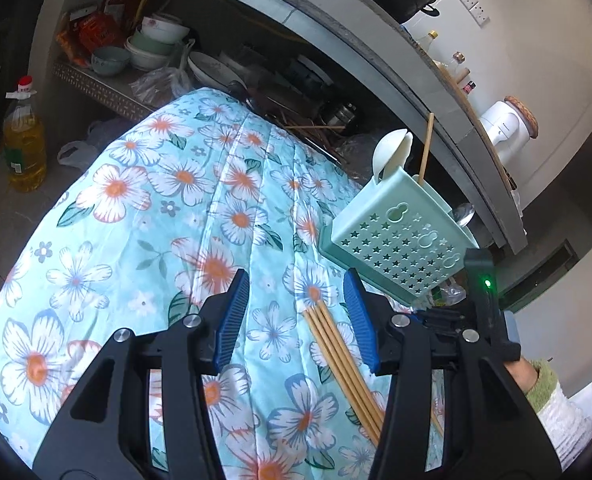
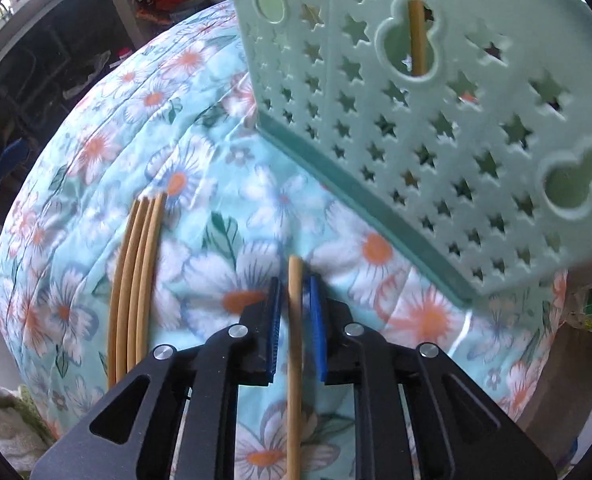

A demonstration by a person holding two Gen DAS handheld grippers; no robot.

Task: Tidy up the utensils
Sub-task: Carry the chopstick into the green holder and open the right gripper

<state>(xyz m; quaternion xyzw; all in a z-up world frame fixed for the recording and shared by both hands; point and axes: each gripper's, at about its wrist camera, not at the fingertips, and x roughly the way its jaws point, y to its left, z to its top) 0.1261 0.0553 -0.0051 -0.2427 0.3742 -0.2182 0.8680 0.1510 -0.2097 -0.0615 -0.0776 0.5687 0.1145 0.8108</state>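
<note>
Floral cloth (image 1: 144, 208) covers the surface; a cluttered shelf of bowls sits beyond both grippers. Left gripper (image 1: 296, 312) stands apart over the cloth, empty, with a bundle of chopsticks (image 1: 335, 344) lying just inside its right finger. Right gripper (image 2: 294, 320) has one chopstick (image 2: 294, 360) between narrowly parted jaws; the pads look loose on it, not pressing.

Risk: with the grip that slack, the stick may slide or tilt and roll away.

Green utensil holder (image 1: 399, 240), ahead and right of the left gripper, contains a white spoon (image 1: 391, 152), one upright chopstick (image 1: 427, 148) and a metal spoon (image 1: 464, 214).
</note>
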